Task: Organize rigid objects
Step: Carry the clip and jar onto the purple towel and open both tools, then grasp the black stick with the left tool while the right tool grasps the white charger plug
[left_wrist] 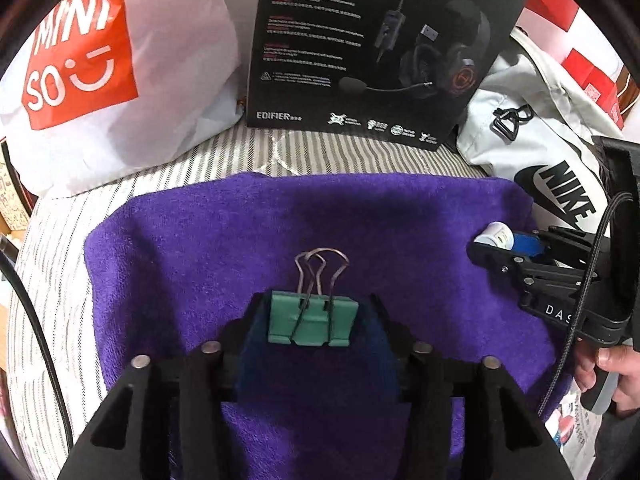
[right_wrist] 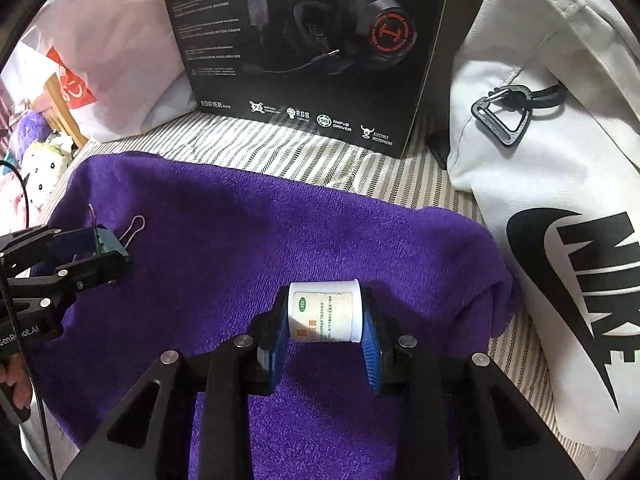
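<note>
Binder clip [left_wrist: 313,321], stiff and light, sits loose between my left gripper [left_wrist: 314,312] fingers; my right gripper [right_wrist: 325,322] grips a slippery little white jar [right_wrist: 325,311] end-to-end.

A black headset box [left_wrist: 384,52] stands upright straight ahead of the tools, on striped bedding [left_wrist: 192,160]. To its left, from the left tool's view, slumps a white shopping bag [left_wrist: 120,68] with an orange panel. A white sports bag [right_wrist: 560,208] with a black clip lies to the right of the right tool. Plush toys [right_wrist: 40,160] sit far left of it.
</note>
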{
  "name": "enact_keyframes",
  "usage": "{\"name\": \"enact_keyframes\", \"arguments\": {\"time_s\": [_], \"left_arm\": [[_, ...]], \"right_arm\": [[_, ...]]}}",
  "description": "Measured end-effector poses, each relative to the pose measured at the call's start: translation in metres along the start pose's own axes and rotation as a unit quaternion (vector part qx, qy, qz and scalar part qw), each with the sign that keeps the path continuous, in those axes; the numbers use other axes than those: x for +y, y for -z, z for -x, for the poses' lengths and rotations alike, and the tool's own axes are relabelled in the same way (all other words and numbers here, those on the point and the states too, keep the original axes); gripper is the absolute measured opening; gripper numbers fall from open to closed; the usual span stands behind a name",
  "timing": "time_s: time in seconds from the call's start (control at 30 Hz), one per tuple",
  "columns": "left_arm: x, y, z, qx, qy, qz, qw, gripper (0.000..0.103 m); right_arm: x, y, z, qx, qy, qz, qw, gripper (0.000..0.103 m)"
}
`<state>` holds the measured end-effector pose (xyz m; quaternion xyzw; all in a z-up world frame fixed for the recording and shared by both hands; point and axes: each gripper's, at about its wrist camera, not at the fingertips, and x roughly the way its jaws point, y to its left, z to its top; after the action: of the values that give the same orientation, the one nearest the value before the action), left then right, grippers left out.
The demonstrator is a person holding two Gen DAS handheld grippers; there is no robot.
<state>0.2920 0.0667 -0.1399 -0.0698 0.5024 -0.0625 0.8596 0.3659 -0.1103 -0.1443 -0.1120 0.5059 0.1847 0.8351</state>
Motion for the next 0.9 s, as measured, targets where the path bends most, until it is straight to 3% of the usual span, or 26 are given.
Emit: {"name": "enact_keyframes", "arguments": {"time_s": [0.07, 0.17, 0.3, 0.63, 0.9], "left_arm": [[-0.003, 0.001, 0.0, 0.005, 0.0, -0.008, 1.0, 0.063], [-0.006, 0.007, 0.001, 0.007, -0.015, -0.023, 0.9996, 0.066], [-0.003, 0.017, 0.009, 0.006, -0.022, -0.015, 0.9996, 0.066], [-0.017, 0.077, 0.09, -0.04, 0.003, -0.039, 0.9984, 0.066], [-0.048, 0.132, 0.115, -0.027, 0.03, -0.086, 0.9955, 0.066]], "right_arm": [[-0.002, -0.001, 0.002, 0.011, -0.007, 0.005, 1.0, 0.044], [-0.005, 0.004, 0.002, 0.022, -0.02, 0.005, 1.0, 0.067], [-0.006, 0.019, 0.013, 0.027, -0.007, 0.004, 1.0, 0.067], [-0.008, 0.071, 0.102, -0.022, -0.05, -0.049, 0.997, 0.067], [0.0, 0.132, 0.156, -0.034, -0.043, -0.057, 0.997, 0.067]]}}
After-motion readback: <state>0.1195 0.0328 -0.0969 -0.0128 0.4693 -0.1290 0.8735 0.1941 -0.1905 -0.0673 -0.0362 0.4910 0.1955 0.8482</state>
